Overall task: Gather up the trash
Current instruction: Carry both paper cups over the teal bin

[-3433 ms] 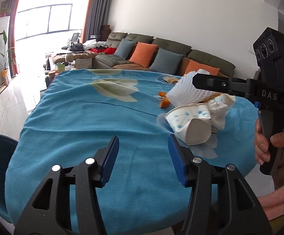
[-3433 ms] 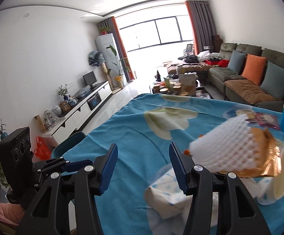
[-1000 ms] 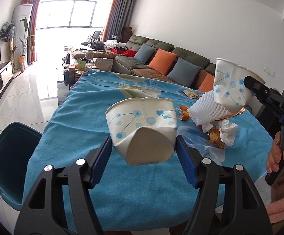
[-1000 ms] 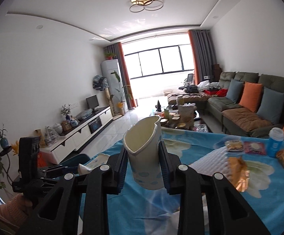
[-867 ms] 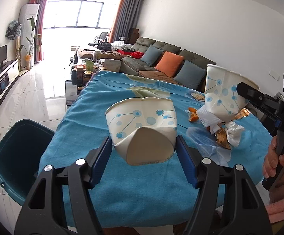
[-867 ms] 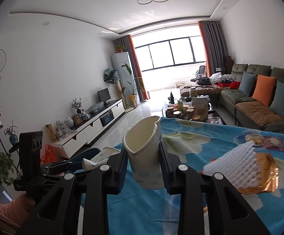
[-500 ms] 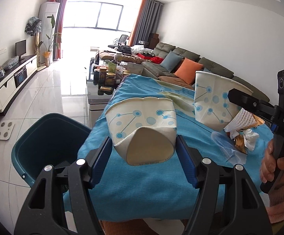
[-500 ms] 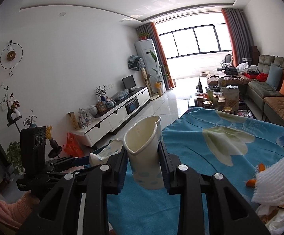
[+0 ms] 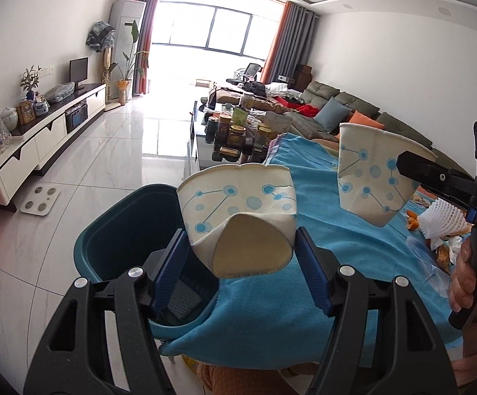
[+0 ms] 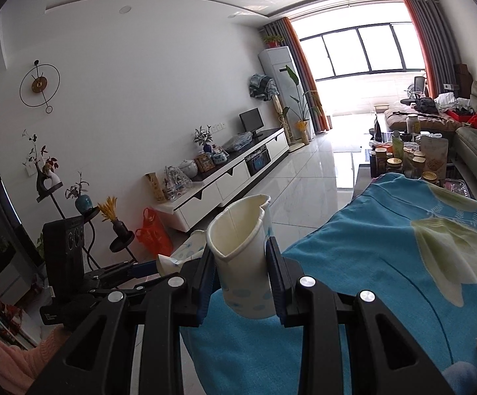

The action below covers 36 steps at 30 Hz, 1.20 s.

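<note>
Each gripper clamps a crushed paper cup: left gripper (image 9: 241, 265) one (image 9: 238, 220), right gripper (image 10: 241, 281) another (image 10: 243, 260). Light, flimsy, creasing; squeeze mid-wall. Teal bin (image 9: 123, 227) at nine o'clock.

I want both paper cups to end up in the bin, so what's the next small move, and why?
Probably carry the left gripper a little further out and to the left, then let go. Its crushed cup sits only over the near edge of the teal bin, partly above the blue tablecloth. The right gripper's cup is above the cloth.
</note>
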Available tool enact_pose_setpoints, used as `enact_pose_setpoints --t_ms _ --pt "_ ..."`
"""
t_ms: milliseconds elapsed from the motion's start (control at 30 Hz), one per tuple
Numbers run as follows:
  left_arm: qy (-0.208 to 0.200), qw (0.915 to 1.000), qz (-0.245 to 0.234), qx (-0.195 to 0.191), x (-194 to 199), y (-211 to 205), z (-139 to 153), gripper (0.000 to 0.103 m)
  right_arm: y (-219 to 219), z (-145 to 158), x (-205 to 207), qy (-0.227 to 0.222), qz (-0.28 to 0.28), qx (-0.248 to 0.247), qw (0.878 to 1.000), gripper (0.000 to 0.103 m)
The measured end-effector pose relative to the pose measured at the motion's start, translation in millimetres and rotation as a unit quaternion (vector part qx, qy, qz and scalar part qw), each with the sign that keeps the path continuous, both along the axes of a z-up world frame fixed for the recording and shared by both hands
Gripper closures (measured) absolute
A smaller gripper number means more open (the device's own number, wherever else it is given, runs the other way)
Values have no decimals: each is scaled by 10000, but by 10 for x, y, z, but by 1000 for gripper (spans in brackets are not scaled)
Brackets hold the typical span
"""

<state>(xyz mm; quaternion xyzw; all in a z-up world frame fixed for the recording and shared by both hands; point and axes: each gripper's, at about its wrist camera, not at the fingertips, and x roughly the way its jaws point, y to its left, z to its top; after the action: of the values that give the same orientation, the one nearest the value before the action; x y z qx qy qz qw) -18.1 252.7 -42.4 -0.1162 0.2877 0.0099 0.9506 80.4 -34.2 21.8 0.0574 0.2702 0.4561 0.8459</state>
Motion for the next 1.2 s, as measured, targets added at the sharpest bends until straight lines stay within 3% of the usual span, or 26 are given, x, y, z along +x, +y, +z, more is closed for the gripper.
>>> enact_pose_setpoints --t_ms 600,1200 --pt "425 9974 568 -85 101 492 -341 37 845 -169 247 276 648 -365 9968 73" --pt "925 9920 854 -122 387 629 -768 37 1560 -581 530 985 848 -945 9870 71"
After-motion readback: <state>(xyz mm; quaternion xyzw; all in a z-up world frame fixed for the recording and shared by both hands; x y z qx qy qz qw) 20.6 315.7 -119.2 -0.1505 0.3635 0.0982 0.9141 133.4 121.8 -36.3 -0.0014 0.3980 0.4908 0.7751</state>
